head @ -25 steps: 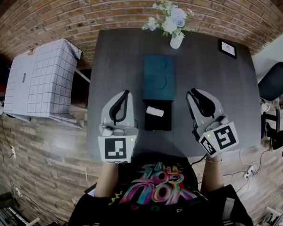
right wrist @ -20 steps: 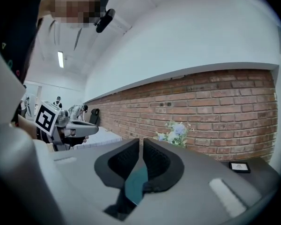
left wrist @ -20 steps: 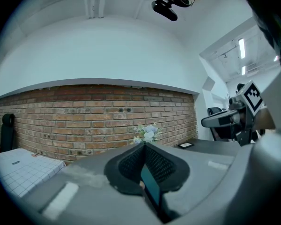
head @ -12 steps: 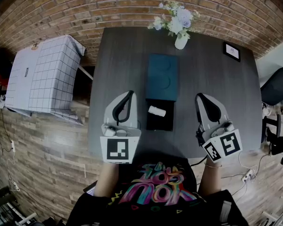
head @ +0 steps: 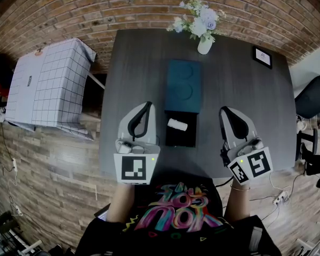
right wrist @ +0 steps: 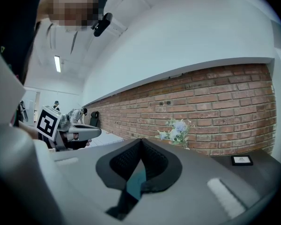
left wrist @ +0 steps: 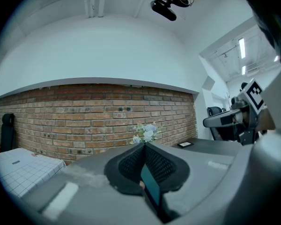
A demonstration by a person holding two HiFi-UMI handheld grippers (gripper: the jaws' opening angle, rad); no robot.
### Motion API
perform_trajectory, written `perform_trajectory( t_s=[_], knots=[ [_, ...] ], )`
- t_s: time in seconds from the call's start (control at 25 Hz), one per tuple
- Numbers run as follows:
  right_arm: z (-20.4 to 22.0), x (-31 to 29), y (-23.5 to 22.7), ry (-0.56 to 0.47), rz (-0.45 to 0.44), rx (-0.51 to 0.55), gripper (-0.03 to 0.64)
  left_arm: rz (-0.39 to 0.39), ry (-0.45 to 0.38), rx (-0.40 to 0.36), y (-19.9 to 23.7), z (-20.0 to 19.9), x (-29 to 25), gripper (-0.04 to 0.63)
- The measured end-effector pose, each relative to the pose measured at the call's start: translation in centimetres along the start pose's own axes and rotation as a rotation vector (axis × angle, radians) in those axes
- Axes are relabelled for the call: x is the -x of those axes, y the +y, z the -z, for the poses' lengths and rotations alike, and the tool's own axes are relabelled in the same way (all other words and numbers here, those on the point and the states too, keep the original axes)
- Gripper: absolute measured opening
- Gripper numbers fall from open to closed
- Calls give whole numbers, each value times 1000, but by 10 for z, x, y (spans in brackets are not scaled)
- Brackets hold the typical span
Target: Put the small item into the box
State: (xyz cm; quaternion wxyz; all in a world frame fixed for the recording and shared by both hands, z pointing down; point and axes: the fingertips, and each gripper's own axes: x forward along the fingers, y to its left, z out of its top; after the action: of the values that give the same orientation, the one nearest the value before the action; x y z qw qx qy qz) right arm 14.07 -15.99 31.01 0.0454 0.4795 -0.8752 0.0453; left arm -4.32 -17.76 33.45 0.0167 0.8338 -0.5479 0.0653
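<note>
The left gripper (head: 146,104) had its jaws pressed together, holding nothing. The right gripper (head: 224,110) was likewise closed and empty. The box (head: 188,137) lay between them.

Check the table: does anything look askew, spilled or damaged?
Nothing looks spilled or damaged. The small white item lies at a slant in the open black box, toward its left side; the teal lid sits off, just beyond the box. The vase stands upright.
</note>
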Motion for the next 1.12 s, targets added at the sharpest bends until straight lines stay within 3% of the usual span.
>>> perform_trajectory(
  t_s=[1.12],
  knots=[
    [21,-4,1,49,16,-43,-2,-1,5,6,3,5,-2,2]
  ],
)
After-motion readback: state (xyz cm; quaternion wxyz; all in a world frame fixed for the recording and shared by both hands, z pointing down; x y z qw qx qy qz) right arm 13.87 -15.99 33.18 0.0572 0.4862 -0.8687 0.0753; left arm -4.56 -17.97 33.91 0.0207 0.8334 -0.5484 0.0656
